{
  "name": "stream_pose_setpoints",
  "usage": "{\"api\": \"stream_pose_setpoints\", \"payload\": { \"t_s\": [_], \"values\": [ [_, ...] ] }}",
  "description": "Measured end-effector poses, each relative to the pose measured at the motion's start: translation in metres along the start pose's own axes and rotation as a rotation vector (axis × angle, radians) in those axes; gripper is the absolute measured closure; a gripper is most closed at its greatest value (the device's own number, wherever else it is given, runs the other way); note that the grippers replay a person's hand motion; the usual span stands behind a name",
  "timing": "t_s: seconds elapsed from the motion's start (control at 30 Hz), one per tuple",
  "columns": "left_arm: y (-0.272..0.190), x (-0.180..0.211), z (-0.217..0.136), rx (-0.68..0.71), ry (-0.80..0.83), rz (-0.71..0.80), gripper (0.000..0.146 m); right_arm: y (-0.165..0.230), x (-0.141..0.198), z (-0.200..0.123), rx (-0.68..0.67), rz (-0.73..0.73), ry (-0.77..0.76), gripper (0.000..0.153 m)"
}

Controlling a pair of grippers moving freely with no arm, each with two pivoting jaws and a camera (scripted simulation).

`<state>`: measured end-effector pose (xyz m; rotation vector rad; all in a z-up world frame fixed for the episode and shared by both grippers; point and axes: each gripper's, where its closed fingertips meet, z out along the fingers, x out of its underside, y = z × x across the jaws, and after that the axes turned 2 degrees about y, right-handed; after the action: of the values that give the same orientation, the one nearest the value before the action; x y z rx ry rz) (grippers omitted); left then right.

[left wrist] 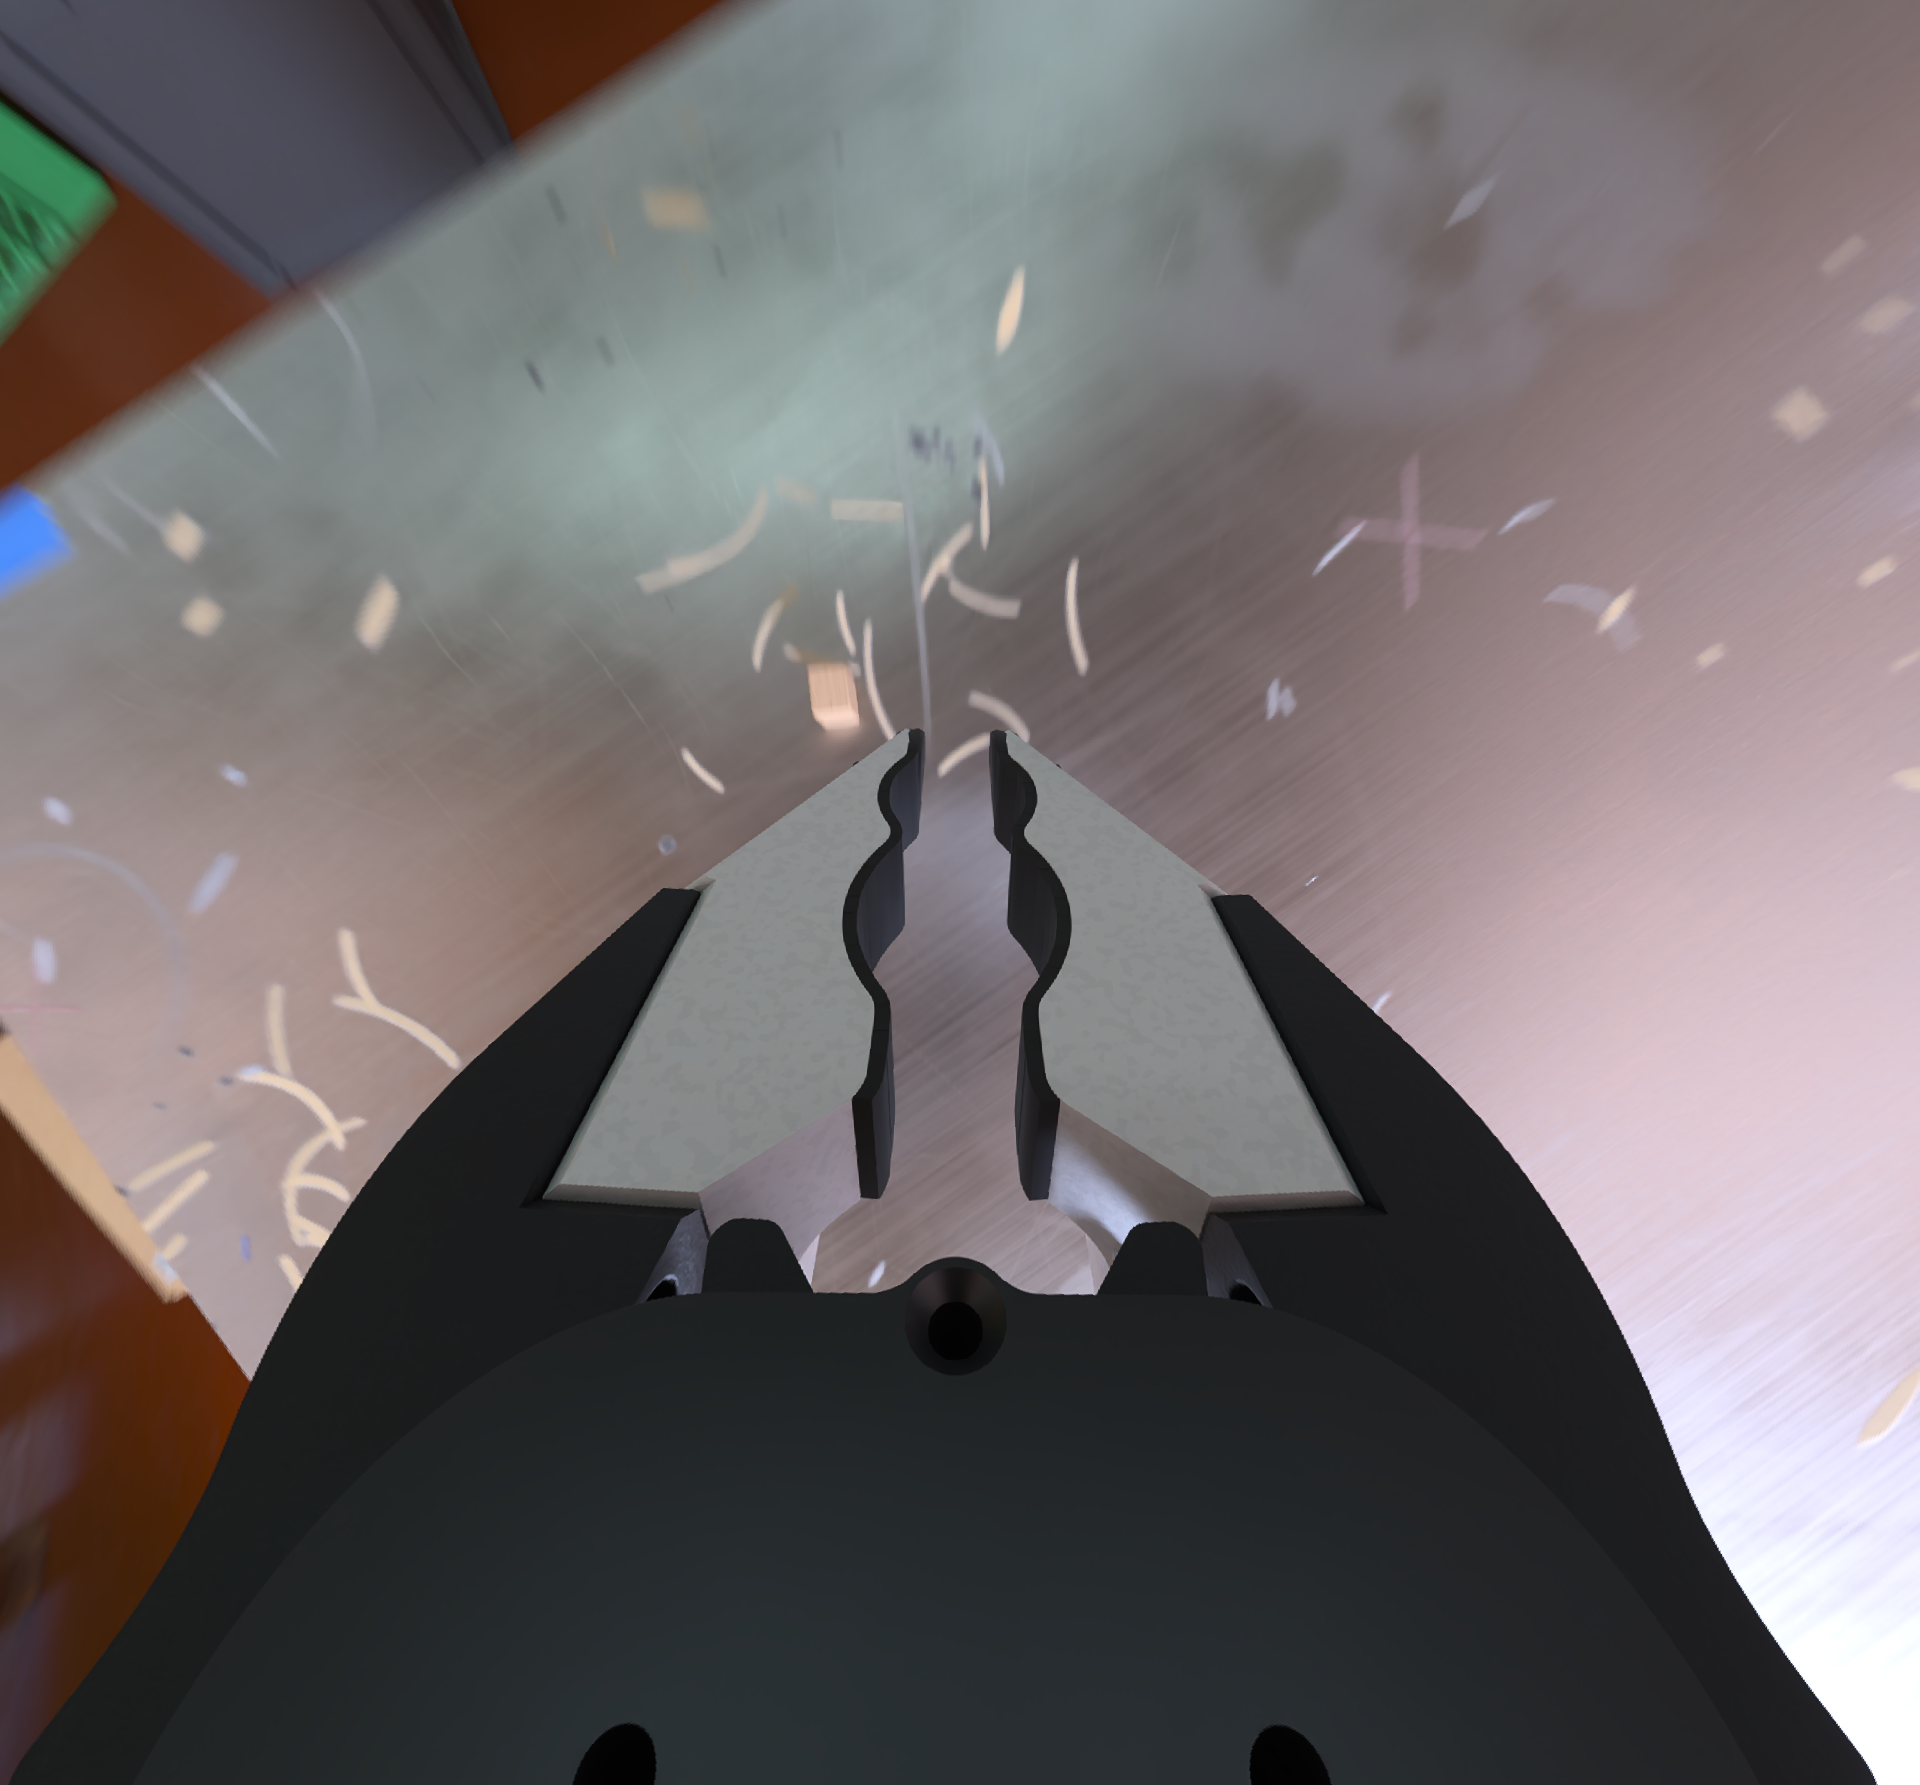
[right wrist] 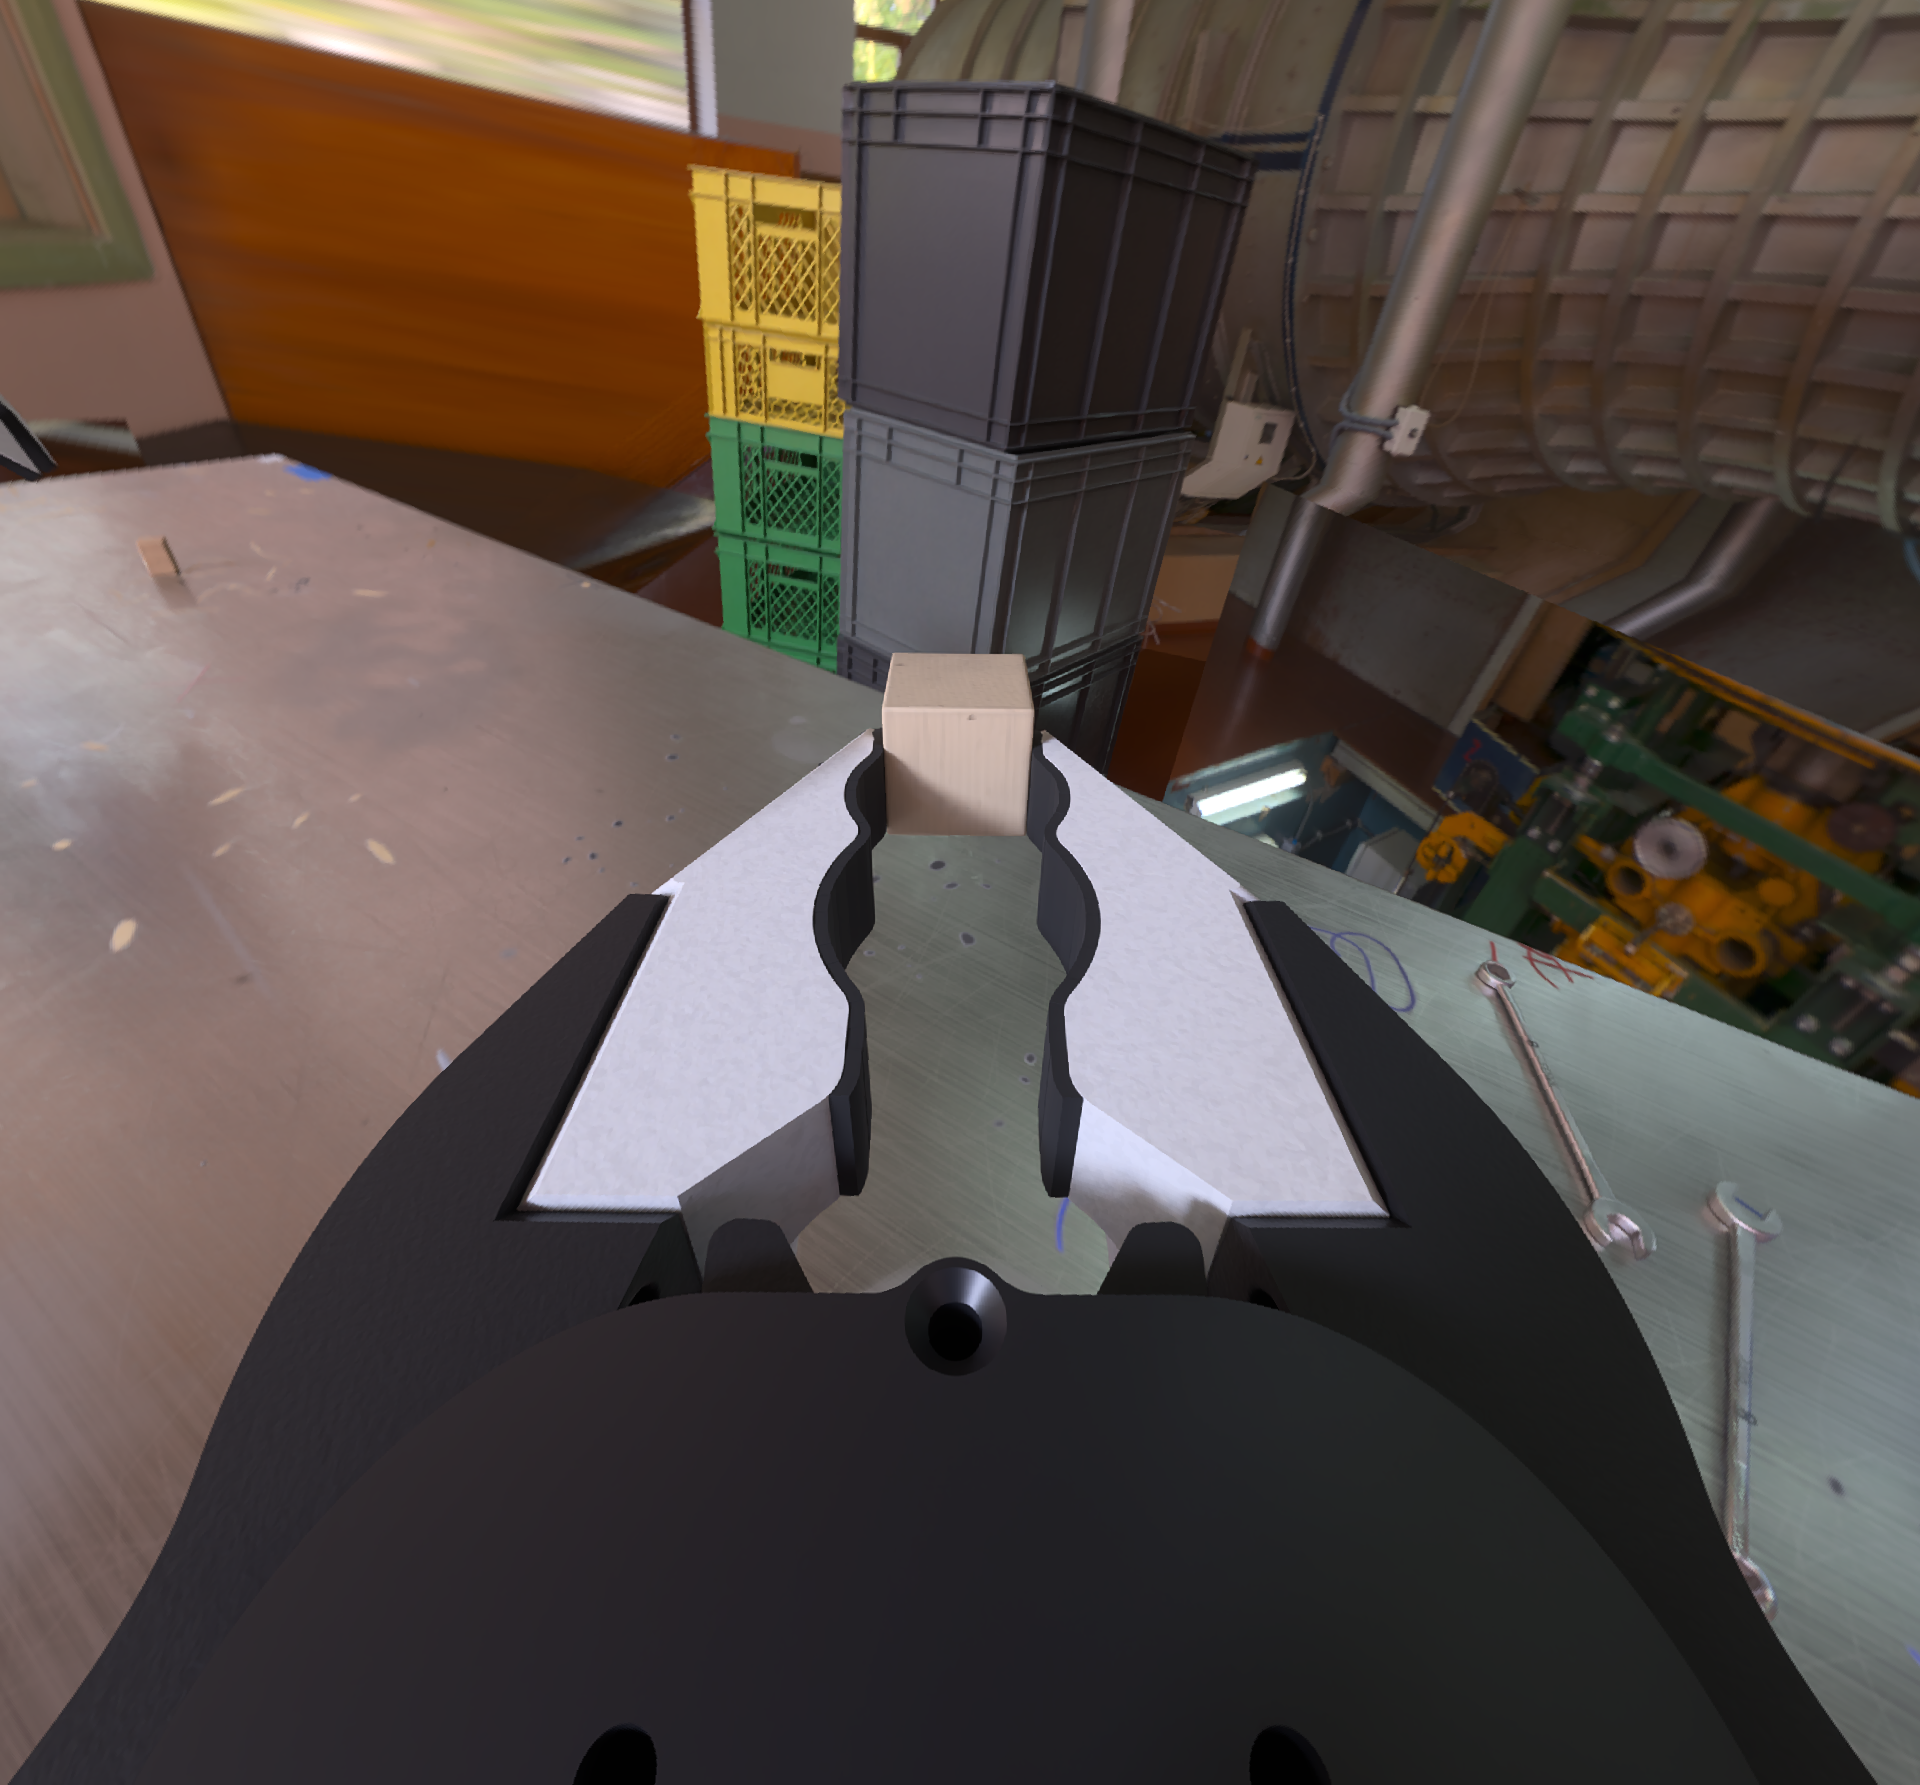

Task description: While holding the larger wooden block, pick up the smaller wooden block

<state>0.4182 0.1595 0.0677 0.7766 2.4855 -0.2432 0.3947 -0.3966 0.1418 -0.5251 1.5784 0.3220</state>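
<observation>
A: Which step are we at?

B: The first half looks settled. The right gripper [right wrist: 957, 748] has the larger wooden block [right wrist: 958, 743] pinched between its fingertips at frame centre, clear of the table [right wrist: 312, 800]. The pickup of the smaller one is not yet done.

A: And the smaller wooden block [left wrist: 833, 694]?

B: In the left wrist view it lies on the tabletop just above and left of the left gripper [left wrist: 956, 748], near the tips but outside them. The right view shows it too, far off at upper left.

A: The left claw?

B: Narrow, a slim gap between the wavy black pads, nothing held. I'd judge it must spread wider, shift left to straddle the block, then close, while the right keeps its clamp.

A: Surfaces?

B: Pale, smooth-grained cubes with crisp edges; brushed, scratched metal tabletop strewn with light flecks (shavings, perhaps). Two steel spanners [right wrist: 1558, 1112] lie at right; plastic crates [right wrist: 1039, 281] stand stacked behind.
</observation>
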Motion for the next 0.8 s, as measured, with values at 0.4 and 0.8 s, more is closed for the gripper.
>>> {"api": "stream_pose_setpoints", "payload": {
  "t_s": [0.4, 0.8],
  "values": [
    [0.026, 0.020, 0.051, -0.068, 0.116, -0.097, 0.120, 0.022, 0.013, 0.003, -0.033, -0.222, 0.060, 0.127],
    [0.007, -0.039, -0.027, -0.036, -0.388, -0.105, 0.137, 0.043, 0.005, -0.001, -0.108, -0.235, 0.022, 0.127]
  ]
}}
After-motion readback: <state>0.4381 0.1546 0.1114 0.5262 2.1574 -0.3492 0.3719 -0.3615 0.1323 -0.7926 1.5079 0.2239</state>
